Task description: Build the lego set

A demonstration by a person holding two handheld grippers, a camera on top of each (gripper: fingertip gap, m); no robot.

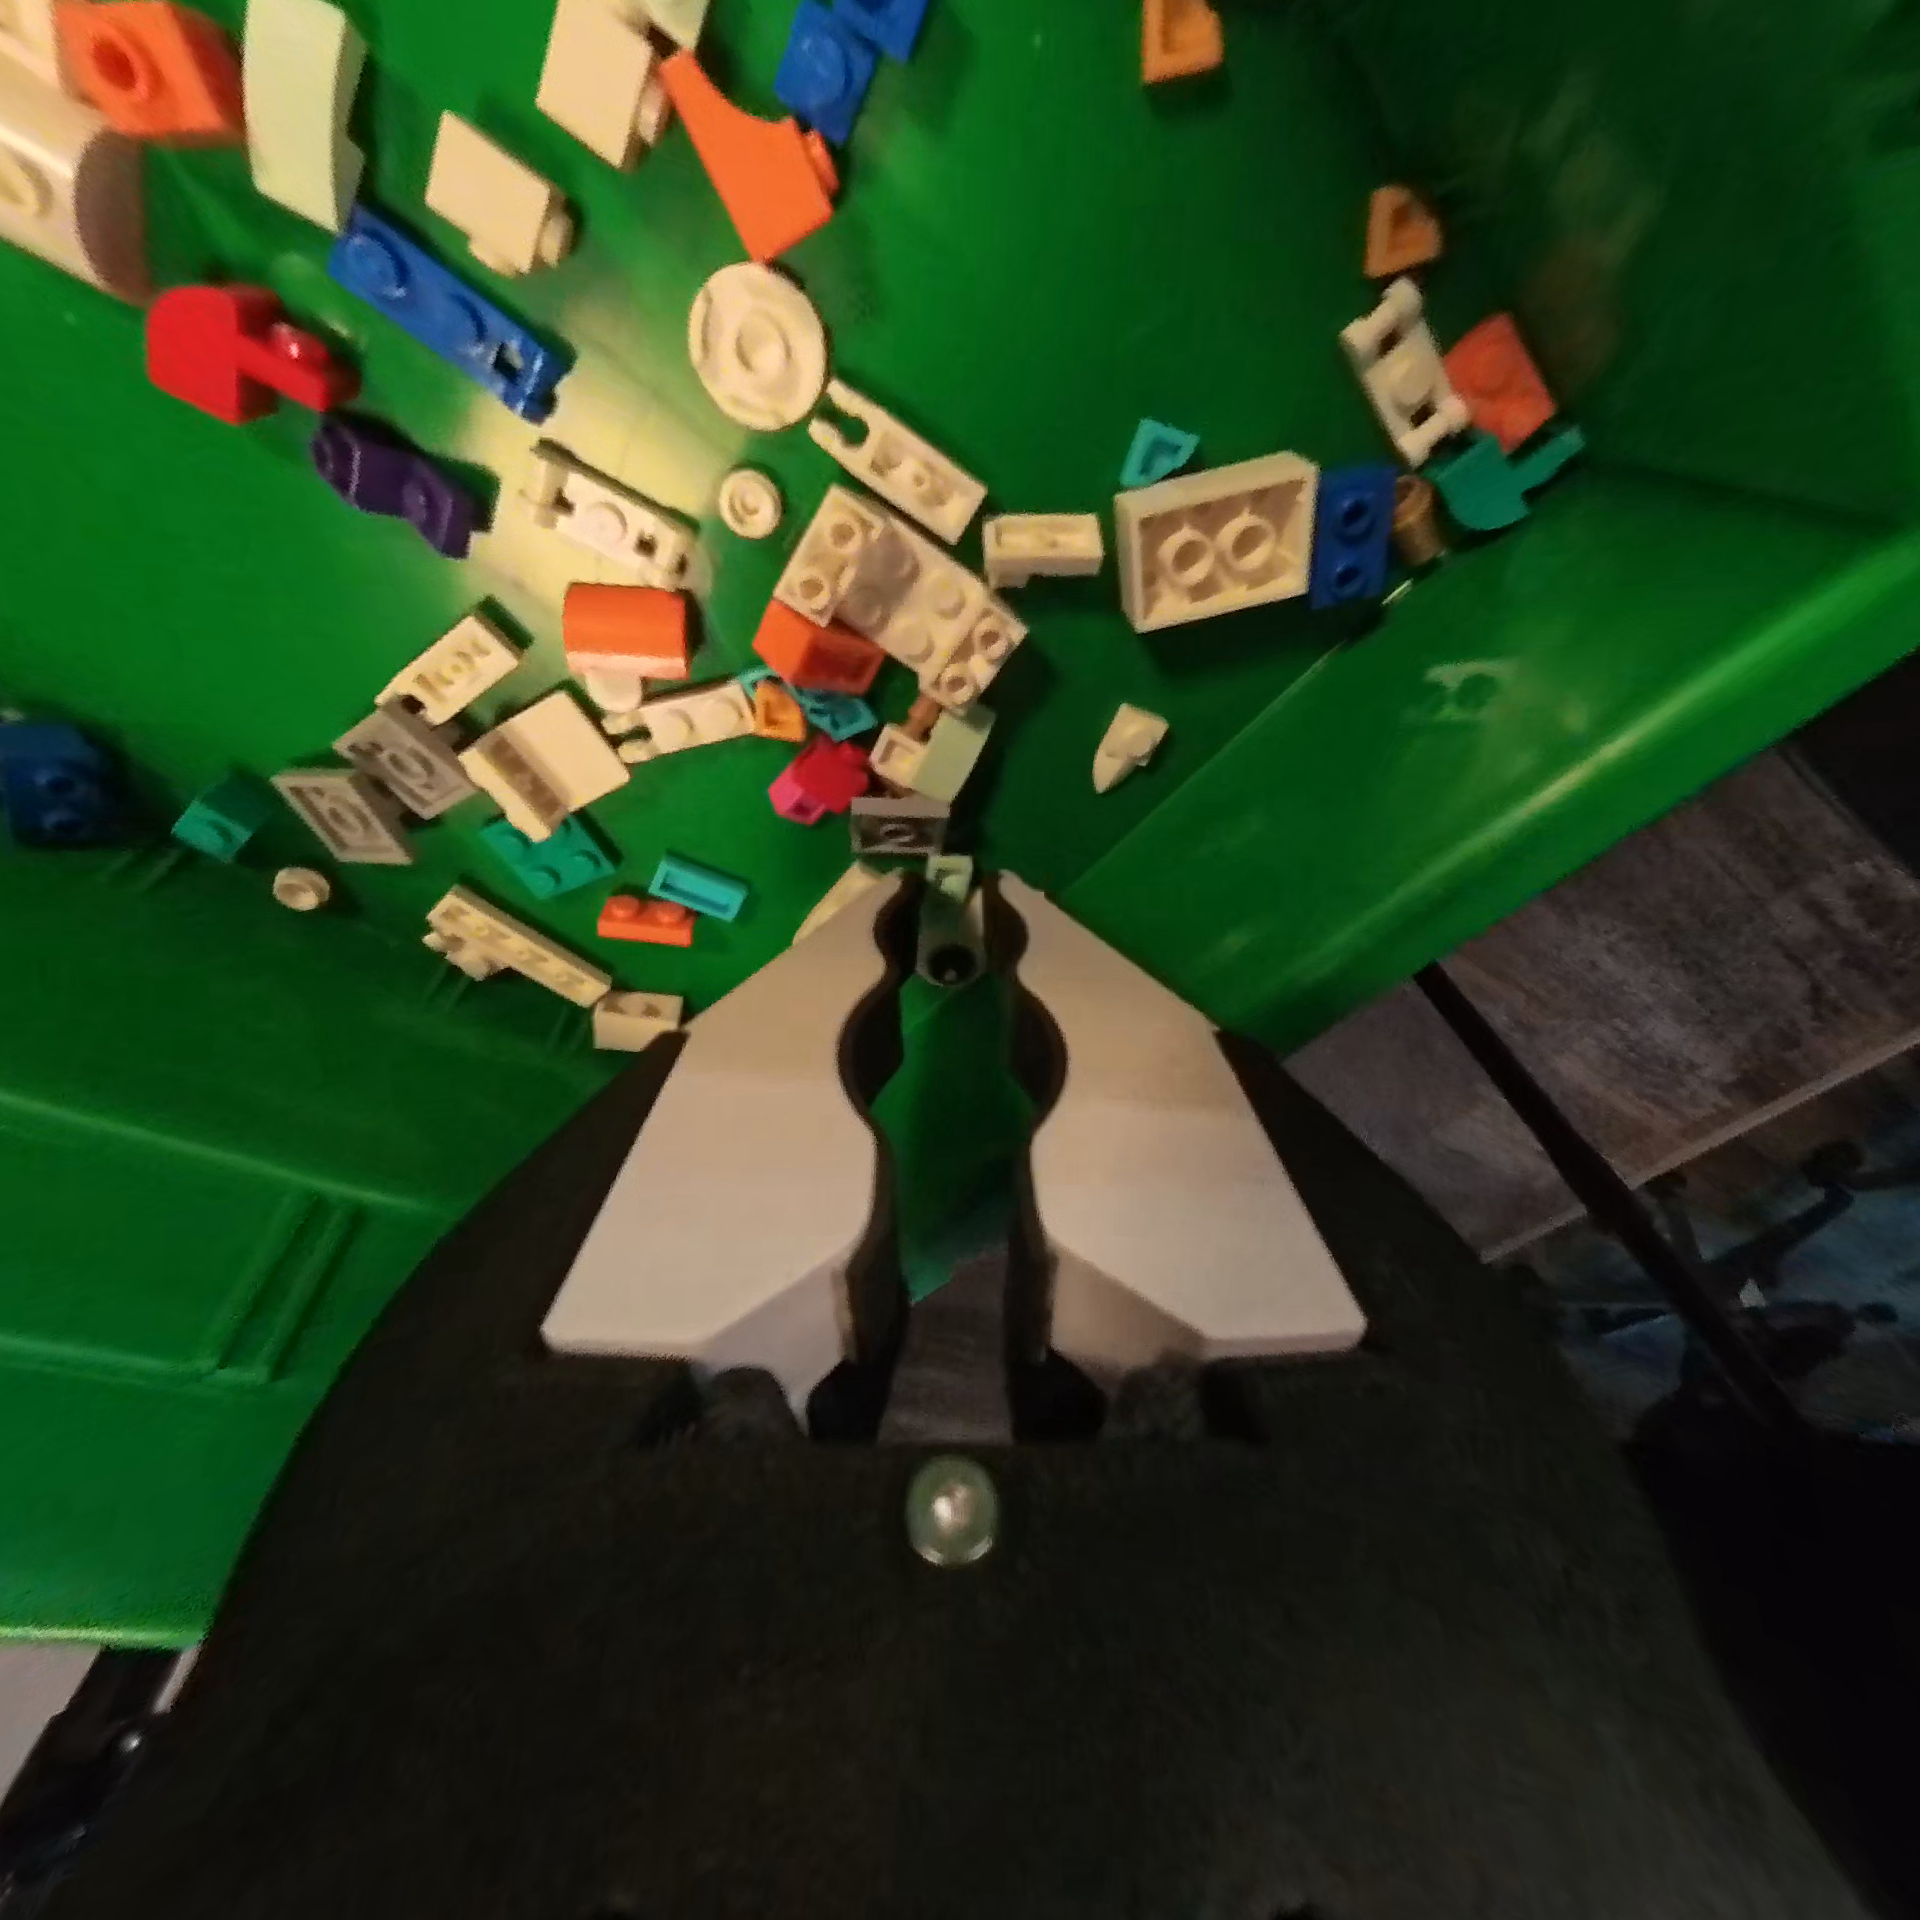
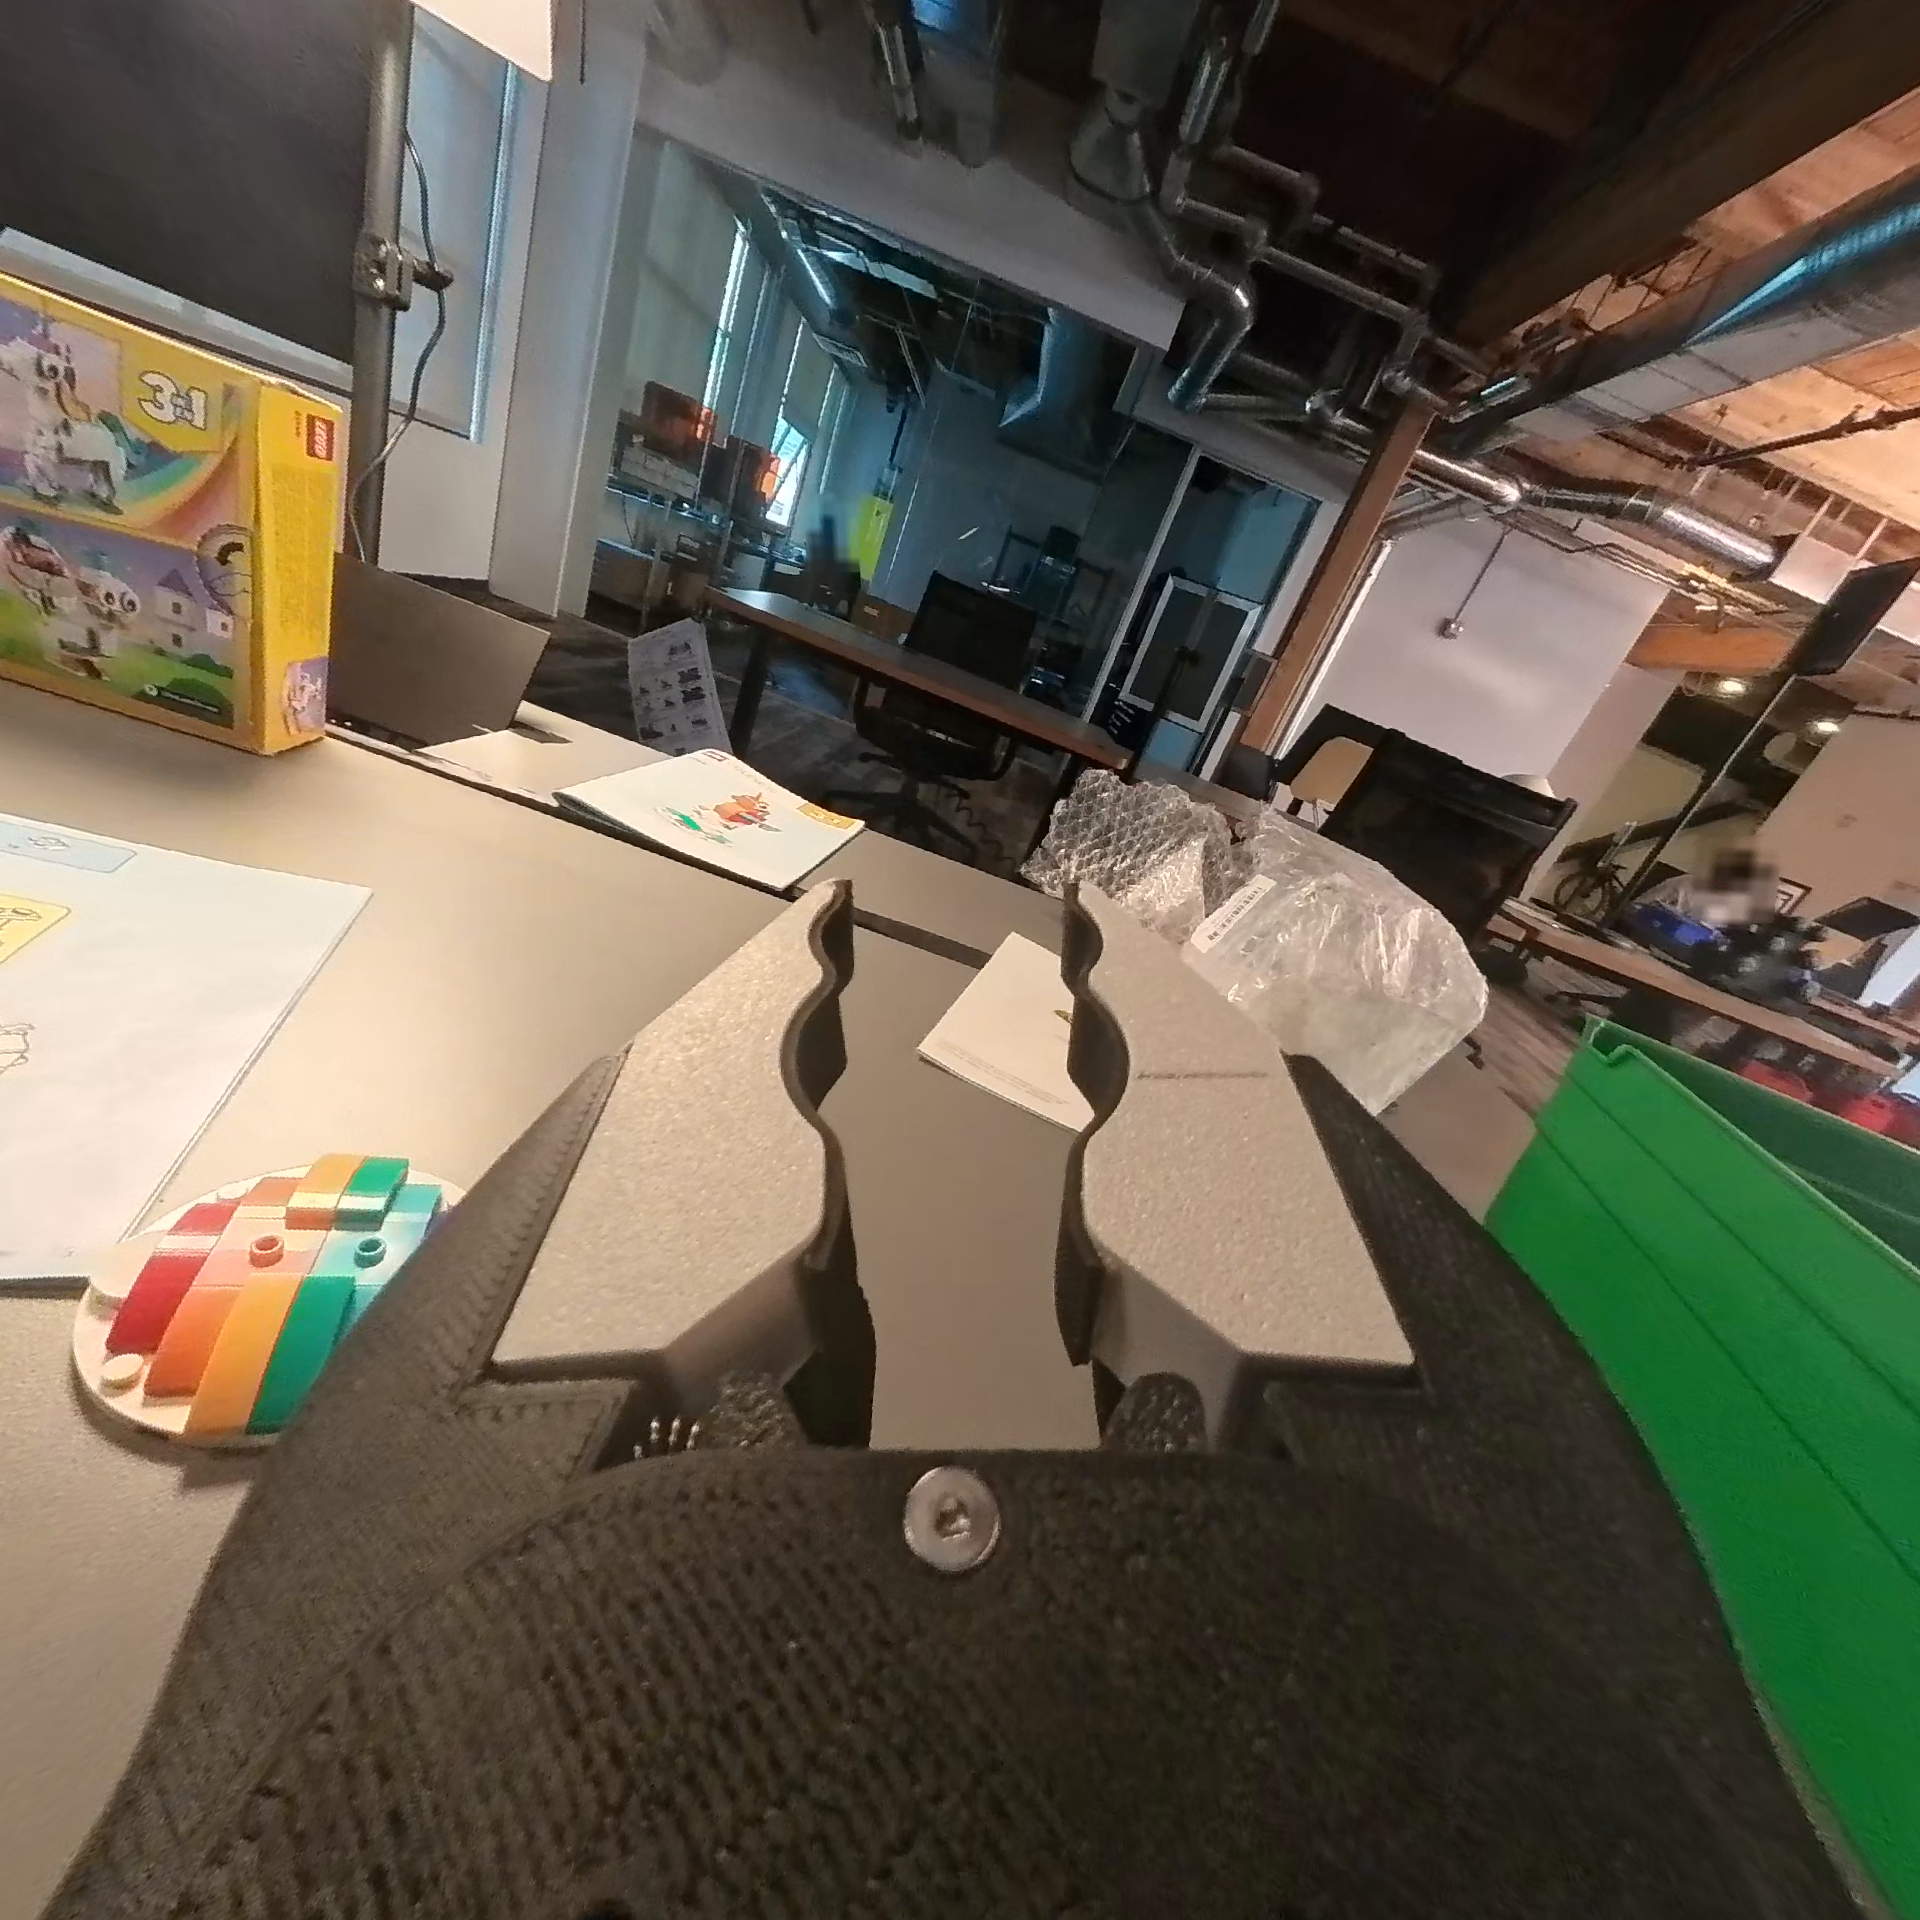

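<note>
Bricks (image 1: 894, 592) are scattered all over the floor of the green bin (image 1: 1351, 831), mostly white, orange and blue. Left gripper (image 1: 940, 899) hangs over the bin's near corner, jaws pinched on a small pale green piece (image 1: 948, 883). Right gripper (image 2: 961, 914) sits above the grey table (image 2: 499, 956), jaws apart and empty. Round rainbow build (image 2: 249, 1299) lies at its 9 o'clock, with the bin's wall at 3 o'clock.

Blk grippers (image 1: 940, 894) (image 2: 956, 935), pale wavy fingers (image 1: 748, 1164)

room: open office | ceiling: bare ducts (image 2: 1205, 239) (wood beams) | furniture: long desk (image 2: 914, 665), black chair (image 2: 935, 686)
</note>
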